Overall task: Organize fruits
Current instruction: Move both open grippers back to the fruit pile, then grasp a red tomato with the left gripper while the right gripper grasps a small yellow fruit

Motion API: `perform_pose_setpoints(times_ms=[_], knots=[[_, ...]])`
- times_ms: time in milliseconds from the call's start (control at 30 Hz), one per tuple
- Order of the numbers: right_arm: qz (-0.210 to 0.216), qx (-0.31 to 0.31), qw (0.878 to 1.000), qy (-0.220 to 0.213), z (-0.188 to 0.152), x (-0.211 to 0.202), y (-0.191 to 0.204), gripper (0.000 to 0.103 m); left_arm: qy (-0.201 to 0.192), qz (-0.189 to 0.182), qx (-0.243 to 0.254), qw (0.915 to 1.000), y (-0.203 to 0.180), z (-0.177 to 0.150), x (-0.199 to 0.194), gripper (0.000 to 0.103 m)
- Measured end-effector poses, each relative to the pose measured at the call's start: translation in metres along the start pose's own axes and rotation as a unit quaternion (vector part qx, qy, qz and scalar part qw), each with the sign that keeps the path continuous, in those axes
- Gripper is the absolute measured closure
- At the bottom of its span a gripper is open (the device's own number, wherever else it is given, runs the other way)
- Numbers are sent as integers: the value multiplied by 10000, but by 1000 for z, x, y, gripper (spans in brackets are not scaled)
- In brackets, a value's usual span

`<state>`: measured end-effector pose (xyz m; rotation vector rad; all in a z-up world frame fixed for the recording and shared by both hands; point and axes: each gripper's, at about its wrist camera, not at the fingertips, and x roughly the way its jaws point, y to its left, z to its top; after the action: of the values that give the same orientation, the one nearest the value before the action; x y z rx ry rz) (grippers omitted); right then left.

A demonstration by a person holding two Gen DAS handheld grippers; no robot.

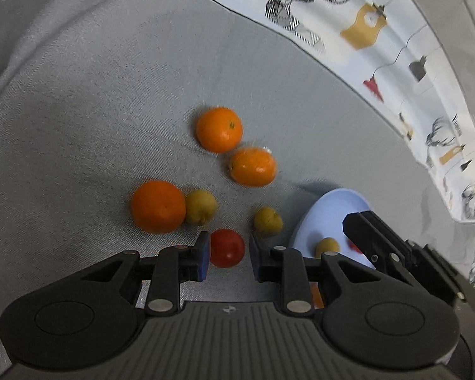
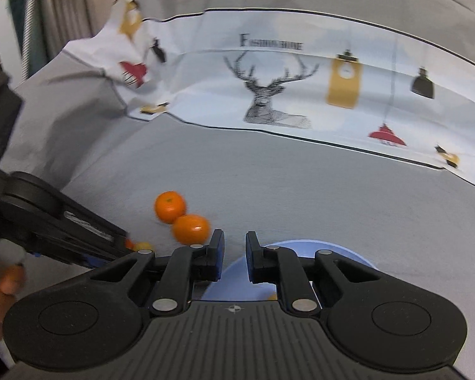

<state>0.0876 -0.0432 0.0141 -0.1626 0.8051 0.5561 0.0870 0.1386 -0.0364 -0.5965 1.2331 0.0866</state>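
grey bedding is strewn with fruit near a blue plate (image 1: pixel 326 212). a red tomato (image 1: pixel 227 247) is flanked by the left gripper (image 1: pixel 229 255), slightly parted, not visibly pressing; soft and smooth, it should be pinched gently across its middle. the right gripper (image 2: pixel 234 253) is seen closed, empty.

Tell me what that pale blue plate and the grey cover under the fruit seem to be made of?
The plate looks like smooth plastic or glazed ceramic: an even pale blue with a soft sheen, so which one stays open. The grey cover is woven cloth, matte, with a fine visible weave and soft folds.
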Motion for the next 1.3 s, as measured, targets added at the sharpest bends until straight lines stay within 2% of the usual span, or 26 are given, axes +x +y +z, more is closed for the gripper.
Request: perform_pose_setpoints(times_ms=[133, 233, 300, 433, 500, 600, 900, 1000, 1033, 1067, 1300], knots=[[134, -311, 9992, 232, -2, 8, 10, 87, 100, 64, 59, 9999, -2, -2, 10, 72], [101, -574, 9976, 365, -5, 13, 20, 87, -10, 150, 25, 9999, 2, -1, 6, 72], [95, -672, 9968, 425, -6, 17, 26, 81, -123, 226, -42, 9997, 7, 0, 1, 72], [23, -973, 9941, 477, -5, 25, 41, 77, -177, 276, -170, 9993, 17, 2, -6, 72], [-17, -1142, 9922, 502, -4, 32, 49, 69, -180, 272, -191, 9993, 20, 2, -8, 72], [-89, -1504, 9868, 593, -7, 43, 62, 63, -201, 289, -195, 9992, 24, 2, -11, 72], [-483, -2306, 9667, 1000, -20, 75, 84, 63, -203, 263, -207, 9992, 24, 8, -9, 72], [-506, -2258, 9679, 977, -19, 77, 84, 66, -217, 237, -183, 9993, 25, 10, -11, 72], [-530, -2243, 9682, 969, -19, 77, 83, 70, -215, 229, -177, 9993, 26, 10, -12, 72], [-567, -2254, 9678, 965, -19, 77, 82, 78, -216, 213, -173, 9994, 26, 10, -12, 72], [-437, -2145, 9712, 938, -20, 71, 78, 78, -276, 114, -104, 9995, 23, 10, -19, 72]])
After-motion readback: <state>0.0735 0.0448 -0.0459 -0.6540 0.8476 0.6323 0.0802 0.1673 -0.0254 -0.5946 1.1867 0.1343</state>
